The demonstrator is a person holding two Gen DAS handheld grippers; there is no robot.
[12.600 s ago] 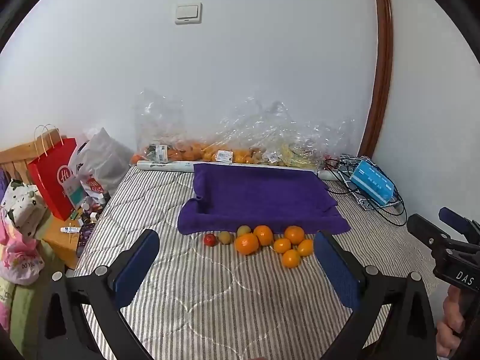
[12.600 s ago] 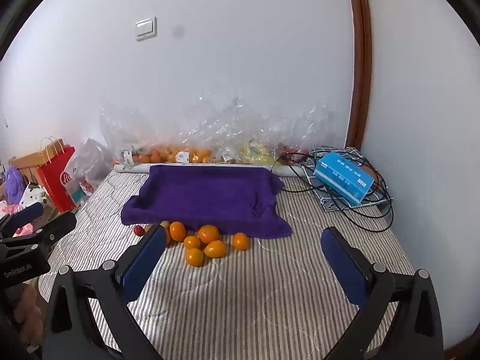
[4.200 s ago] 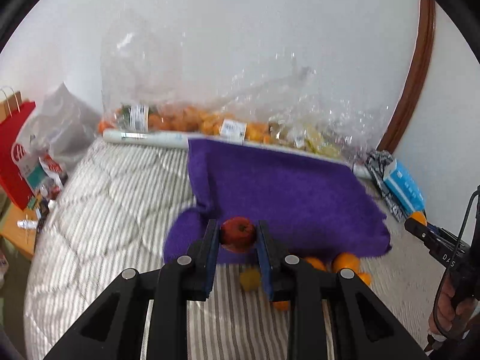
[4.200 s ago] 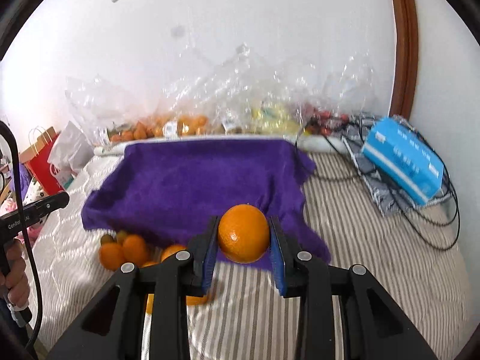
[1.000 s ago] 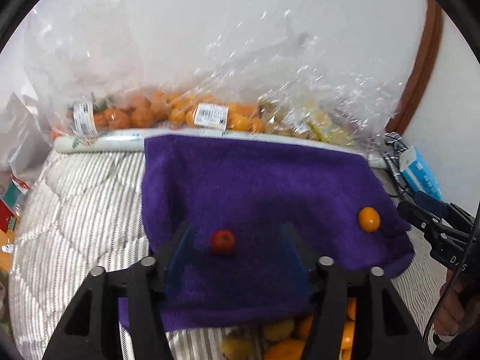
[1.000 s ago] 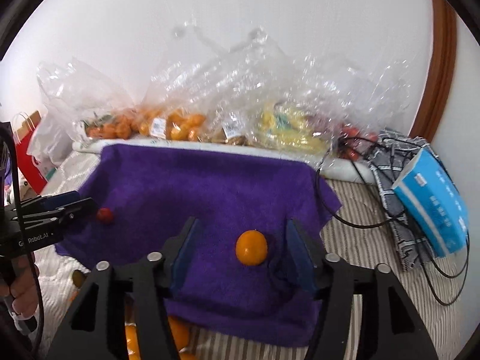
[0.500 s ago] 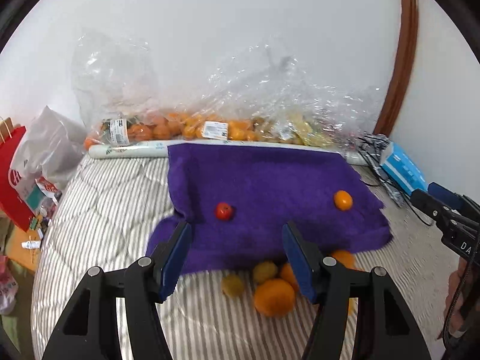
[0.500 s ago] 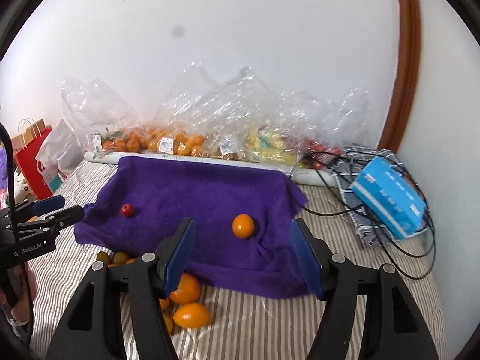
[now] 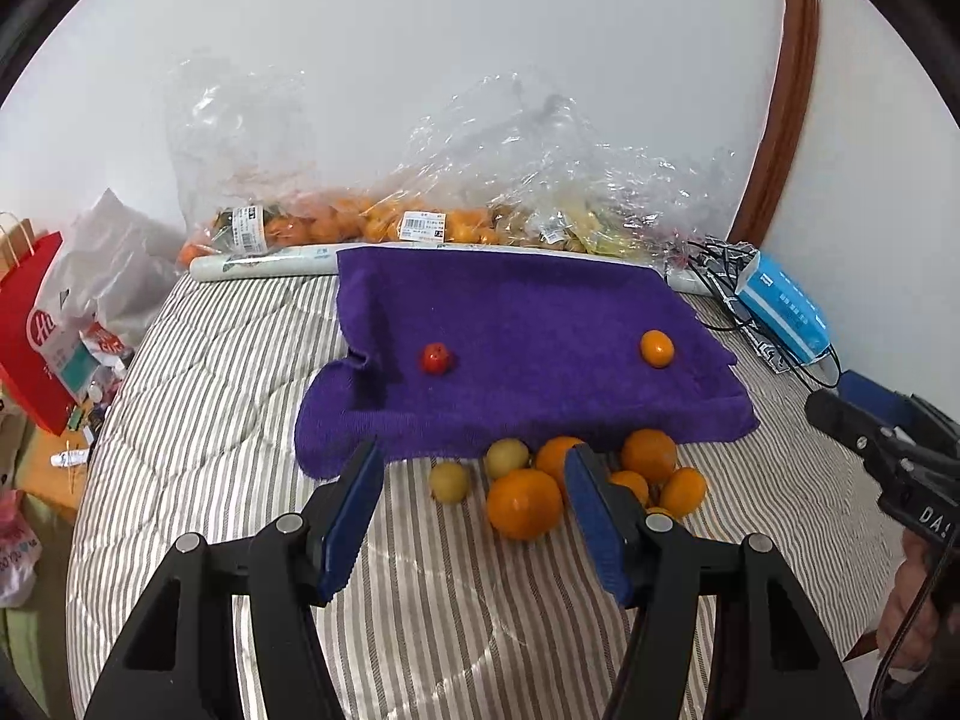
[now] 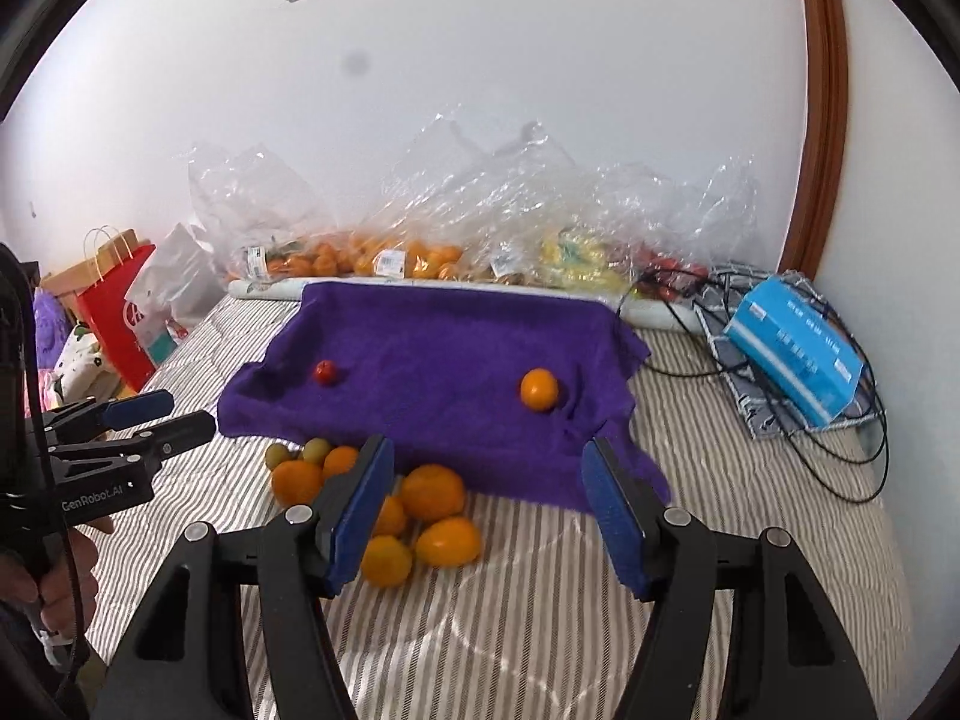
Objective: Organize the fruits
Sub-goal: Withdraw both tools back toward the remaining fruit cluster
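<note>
A red fruit point(image 9: 436, 358) and an orange point(image 9: 656, 348) are lying apart on the purple towel point(image 9: 528, 324); the remaining fruits point(image 9: 524, 503) are heaped at its near edge. The left gripper point(image 9: 474, 507) and right gripper point(image 10: 489, 507) are being held empty, fingers apart; a next fruit probably needs clamping.

At lower centre of each wrist view, the left gripper point(image 9: 474, 507) and right gripper point(image 10: 489, 507) show black angular frames, silver screws and ribbed blue pads point(image 9: 348, 510). White "GenRobot.AI" lettering and a black cable point(image 10: 30, 396) mark the left one at the frame's left edge.
</note>
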